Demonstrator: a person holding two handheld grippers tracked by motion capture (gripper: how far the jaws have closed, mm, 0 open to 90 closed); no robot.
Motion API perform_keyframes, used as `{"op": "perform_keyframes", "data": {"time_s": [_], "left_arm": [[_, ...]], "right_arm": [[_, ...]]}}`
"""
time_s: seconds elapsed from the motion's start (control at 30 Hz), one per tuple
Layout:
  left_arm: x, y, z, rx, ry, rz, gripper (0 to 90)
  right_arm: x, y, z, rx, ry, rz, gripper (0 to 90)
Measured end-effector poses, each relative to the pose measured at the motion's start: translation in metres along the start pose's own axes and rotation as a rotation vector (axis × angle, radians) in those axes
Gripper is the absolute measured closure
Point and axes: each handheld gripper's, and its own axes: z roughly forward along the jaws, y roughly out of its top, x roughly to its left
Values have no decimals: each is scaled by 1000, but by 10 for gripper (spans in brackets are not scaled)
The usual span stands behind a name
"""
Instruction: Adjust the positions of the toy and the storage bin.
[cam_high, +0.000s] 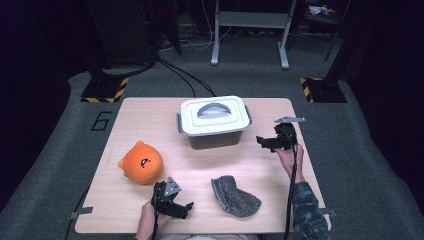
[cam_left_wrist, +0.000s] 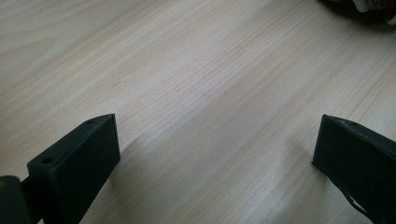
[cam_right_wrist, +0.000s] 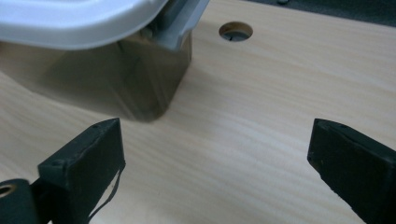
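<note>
A storage box with a white lid and grey handle stands at the back middle of the table. An orange plush toy lies at the left. A grey fuzzy cloth lies near the front edge. My left gripper rests open near the front, between the plush and the cloth, its jaws wide over bare wood; the cloth's edge peeks in at top right. My right gripper is open just right of the box, pointing at its corner and side latch.
The wooden table has a round hole near the box. Grey carpet surrounds it, with cables, a metal stand and hazard-striped bases behind.
</note>
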Motion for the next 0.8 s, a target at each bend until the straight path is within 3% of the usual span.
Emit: {"op": "perform_keyframes", "data": {"time_s": [0.1,0.27,0.43,0.67,0.8], "left_arm": [[0,0,0,0,0,0,0],[0,0,0,-5,-3,-2,1],[0,0,0,-6,-4,-1,2],[-1,0,0,-10,0,-2,3],[0,0,0,-6,-3,-1,3]], "right_arm": [[-2,11,3,-8,17,11,35],[-4,30,8,-10,-3,3,49],[-8,48,17,-17,-16,7,188],[-10,60,26,-19,12,8,409],[-9,64,31,-17,20,12,481]]}}
